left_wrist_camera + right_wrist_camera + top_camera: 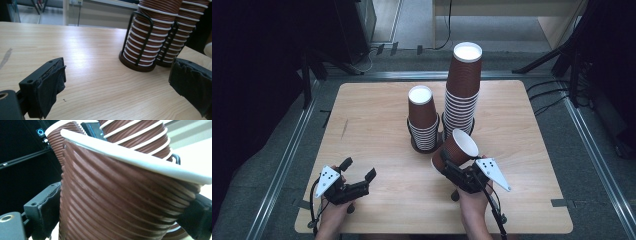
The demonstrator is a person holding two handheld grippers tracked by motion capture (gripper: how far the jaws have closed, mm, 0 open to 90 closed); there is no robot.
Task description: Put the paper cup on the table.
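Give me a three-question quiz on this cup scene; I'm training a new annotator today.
1. True or false: the right gripper is shut on a cup.
2. Which stack is higher: A, the left stack, or B, the right stack?
3. What is between the jaws of the left gripper?

Key:
1. True; the right gripper view shows both pads pressing its ribbed wall.
2. B.
3. Nothing; they stand open above the table.
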